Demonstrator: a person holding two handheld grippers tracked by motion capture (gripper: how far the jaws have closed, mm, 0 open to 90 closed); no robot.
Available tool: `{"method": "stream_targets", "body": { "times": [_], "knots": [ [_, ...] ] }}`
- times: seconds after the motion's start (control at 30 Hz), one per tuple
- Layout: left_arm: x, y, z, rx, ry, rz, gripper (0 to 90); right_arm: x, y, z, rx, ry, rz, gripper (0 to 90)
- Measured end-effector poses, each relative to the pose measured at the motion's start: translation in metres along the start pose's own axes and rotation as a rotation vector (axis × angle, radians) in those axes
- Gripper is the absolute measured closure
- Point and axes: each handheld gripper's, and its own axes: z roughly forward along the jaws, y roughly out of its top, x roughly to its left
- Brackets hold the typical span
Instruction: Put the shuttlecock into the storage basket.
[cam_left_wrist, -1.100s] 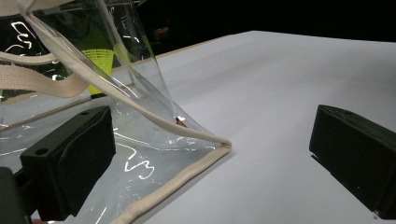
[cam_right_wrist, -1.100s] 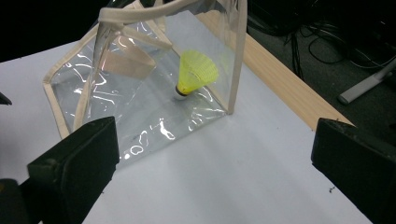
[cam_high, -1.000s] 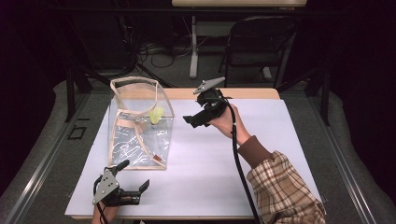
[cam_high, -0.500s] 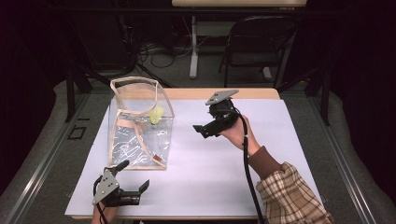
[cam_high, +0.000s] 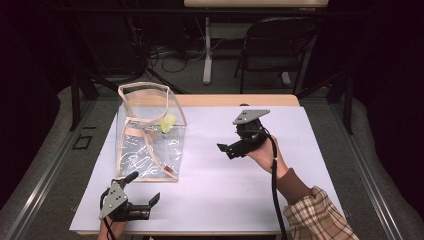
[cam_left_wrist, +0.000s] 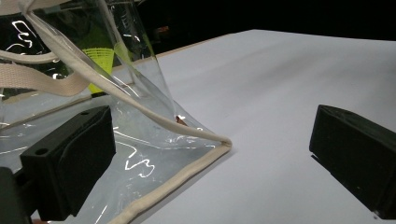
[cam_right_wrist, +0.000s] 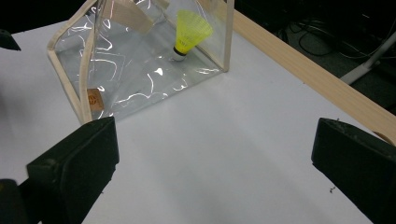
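A clear plastic bag (cam_high: 150, 135) with beige trim stands on the left of the white table (cam_high: 220, 195). Inside it, near the far wall, sits a yellow shuttlecock (cam_high: 167, 123). My left gripper (cam_high: 144, 187) rests open at the front left, just in front of the bag. In the left gripper view, the bag's front bottom corner (cam_left_wrist: 205, 144) lies between the wide-apart jaws, and the shuttlecock (cam_left_wrist: 100, 60) shows through the plastic. My right gripper (cam_high: 231, 143) hangs open and empty above mid-table, right of the bag. The right gripper view looks at the bag (cam_right_wrist: 135, 70) and shuttlecock (cam_right_wrist: 190, 30).
A wooden strip (cam_high: 235, 100) runs along the table's far edge, also seen as the wooden strip (cam_right_wrist: 308, 74) in the right gripper view. Behind the table stand a dark chair (cam_high: 280, 45) and a white table leg (cam_high: 206, 50), with cables on the floor.
My right gripper has drawn back from near the bag's top, moving right and toward the person. The left gripper, bag and shuttlecock have stayed put.
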Motion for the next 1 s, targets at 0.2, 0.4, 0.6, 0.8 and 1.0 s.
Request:
{"method": "stream_targets", "body": {
  "times": [0.2,0.4,0.6,0.8,1.0],
  "knots": [
    [0.000,0.000,0.000,0.001,0.000,0.000,0.3,0.002,-0.011,-0.007,-0.014,-0.008,0.008,0.1],
    [0.000,0.000,0.000,-0.001,0.002,0.000,0.3,0.003,-0.026,-0.014,-0.018,-0.017,0.020,0.1],
    [0.000,0.000,0.000,-0.001,0.003,-0.003,0.3,0.004,-0.044,-0.021,-0.019,-0.037,0.029,0.1],
    [0.000,0.000,0.000,0.001,0.004,-0.004,0.3,0.006,-0.061,-0.026,-0.019,-0.046,0.040,0.1],
    [0.000,0.000,0.001,0.001,0.004,-0.006,0.3,0.011,-0.076,-0.032,-0.038,-0.056,0.048,0.1]
  ]
}}
